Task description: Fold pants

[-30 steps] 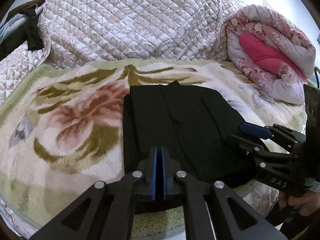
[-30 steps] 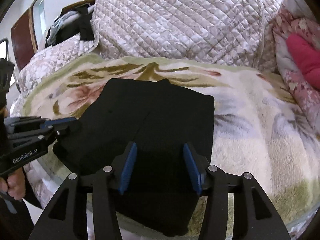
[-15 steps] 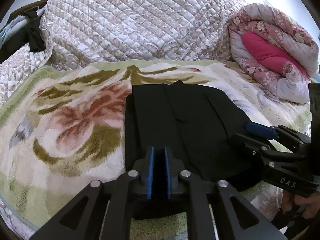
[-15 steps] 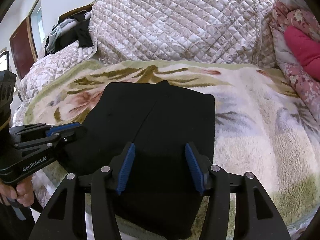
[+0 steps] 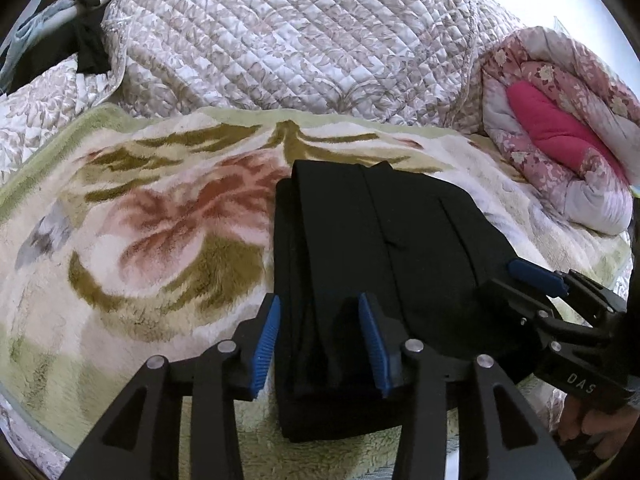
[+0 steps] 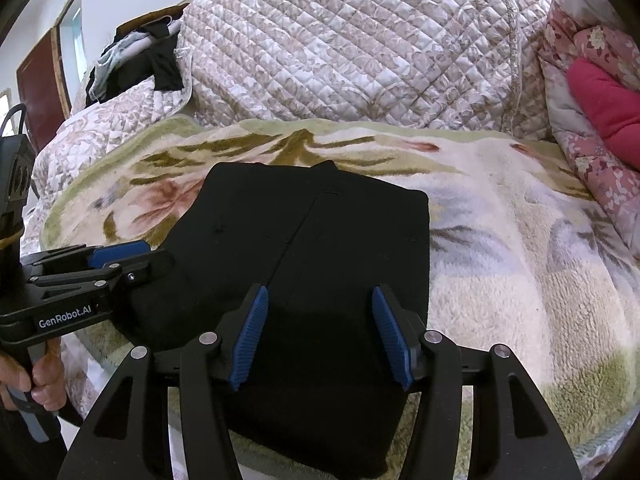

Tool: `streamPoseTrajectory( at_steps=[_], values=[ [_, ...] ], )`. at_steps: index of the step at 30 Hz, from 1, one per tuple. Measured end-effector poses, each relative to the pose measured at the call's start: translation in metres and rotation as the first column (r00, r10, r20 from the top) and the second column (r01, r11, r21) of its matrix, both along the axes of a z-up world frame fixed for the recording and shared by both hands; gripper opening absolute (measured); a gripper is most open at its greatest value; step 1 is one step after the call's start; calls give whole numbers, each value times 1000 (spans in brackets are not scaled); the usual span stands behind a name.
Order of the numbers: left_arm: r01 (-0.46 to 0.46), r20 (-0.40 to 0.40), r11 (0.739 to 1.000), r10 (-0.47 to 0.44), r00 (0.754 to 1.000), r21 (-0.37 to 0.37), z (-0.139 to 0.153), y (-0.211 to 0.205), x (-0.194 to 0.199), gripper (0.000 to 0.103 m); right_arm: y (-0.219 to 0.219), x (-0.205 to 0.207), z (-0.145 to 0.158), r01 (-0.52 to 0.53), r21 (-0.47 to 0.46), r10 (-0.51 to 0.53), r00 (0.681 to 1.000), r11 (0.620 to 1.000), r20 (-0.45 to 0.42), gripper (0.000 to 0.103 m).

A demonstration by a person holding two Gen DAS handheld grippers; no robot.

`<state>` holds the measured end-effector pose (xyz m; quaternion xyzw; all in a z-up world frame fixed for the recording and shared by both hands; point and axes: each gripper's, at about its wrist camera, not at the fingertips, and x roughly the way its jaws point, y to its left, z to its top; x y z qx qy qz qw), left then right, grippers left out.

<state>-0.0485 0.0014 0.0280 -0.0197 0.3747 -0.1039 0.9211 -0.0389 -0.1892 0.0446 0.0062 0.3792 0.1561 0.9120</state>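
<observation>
Black pants [image 5: 384,264], folded into a compact rectangular stack, lie on a plush floral blanket [image 5: 152,240] spread over the bed, their near edge close to the bed's front edge. The left gripper [image 5: 320,340] hovers over the stack's near left corner with jaws spread apart and nothing between them; the right gripper [image 6: 322,336] is likewise released, jaws wide, above the near right part of the stack. The folding appears finished or nearly so, the present step being most likely a release and retreat. To do this well, each gripper should lift clear straight up and back, so that no ribbed blue pad drags the top layer and opens the fold; if a last fold or squaring is intended, both near corners should be pinched through all layers and moved together. The fabric is matte, smooth and dense, with straight seams and visible layered edges along the left side; it should hold a crease well. The blanket is deep-piled and soft, and may let the stack sink unevenly. Behind lie a quilted diamond-stitched coverlet [image 5: 304,40] and a rolled pink floral duvet [image 5: 560,136]
</observation>
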Motion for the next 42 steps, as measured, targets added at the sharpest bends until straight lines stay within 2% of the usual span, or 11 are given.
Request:
streamPoseTrajectory(
  at_steps=[4,9,12,15,17,23,28,30,32,35,42],
  values=[
    [-3,2,1000,3,1000,9,0,1,1,51,0,0,0,-8,-6,8,1000,1000,-9,55],
    [-12,-34,999,11,999,-34,0,13,10,66,-9,3,7,27,-23,-27,999,999,-18,58],
    [-3,-61,996,-3,998,-92,1,18,15,65,-30,10,7,94,48,-91,994,994,-57,59],
    [21,-86,986,-36,996,-168,-1,20,22,65,-56,22,-9,178,185,-141,970,966,-199,59],
    [36,-107,978,-59,993,-206,-6,18,28,65,-65,21,-11,198,260,-143,966,945,-214,60],
    [30,-123,955,-69,990,-294,-12,23,42,65,-54,26,-12,144,319,-73,972,937,-225,62],
    [30,-116,958,-66,991,-285,-13,18,51,62,-47,46,-17,134,329,-55,969,935,-241,62],
    [22,-119,959,-58,991,-283,-10,18,48,52,-48,45,-14,144,333,-60,966,932,-252,54],
    [24,-109,964,-55,992,-264,-6,17,44,44,-51,43,-12,156,343,-66,963,926,-261,31],
    [20,-95,970,-45,994,-242,1,15,41,34,-52,43,-6,152,346,-61,964,926,-259,18],
    [65,-57,972,-80,995,-224,27,7,42,23,-37,50,34,79,351,-14,983,933,-185,16]
  ],
)
